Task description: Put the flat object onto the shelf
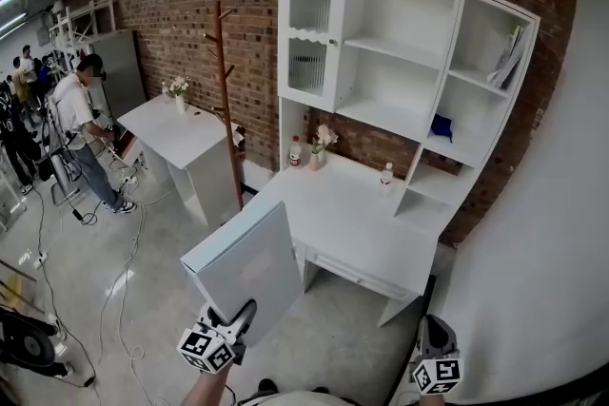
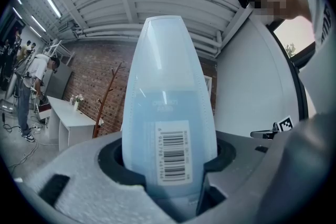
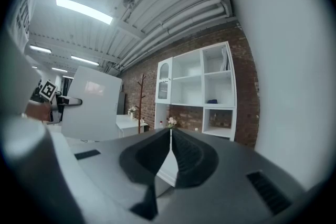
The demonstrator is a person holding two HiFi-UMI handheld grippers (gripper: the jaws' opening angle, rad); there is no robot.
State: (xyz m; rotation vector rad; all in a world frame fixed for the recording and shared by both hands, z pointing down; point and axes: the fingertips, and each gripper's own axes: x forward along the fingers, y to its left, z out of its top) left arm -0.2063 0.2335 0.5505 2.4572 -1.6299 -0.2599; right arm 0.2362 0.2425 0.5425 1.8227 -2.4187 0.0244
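Observation:
A flat pale blue folder (image 1: 249, 267) stands nearly upright in my left gripper (image 1: 231, 326), which is shut on its lower edge. In the left gripper view the pale blue folder (image 2: 169, 107) fills the middle, its barcode label facing the camera, with both pads pressed on it. The white shelf unit (image 1: 409, 52) stands on the white desk (image 1: 352, 223) against the brick wall, well ahead of both grippers. My right gripper (image 1: 436, 338) hangs low at the bottom right, jaws shut and empty. In the right gripper view the folder (image 3: 92, 105) shows at the left.
Books lean in the shelf's upper right cubby (image 1: 509, 57), a blue object (image 1: 441, 125) lies lower. Bottles and a flower vase (image 1: 322, 145) stand on the desk. A wooden coat stand (image 1: 226, 100) and a second white table (image 1: 186, 133) are left. People stand far left.

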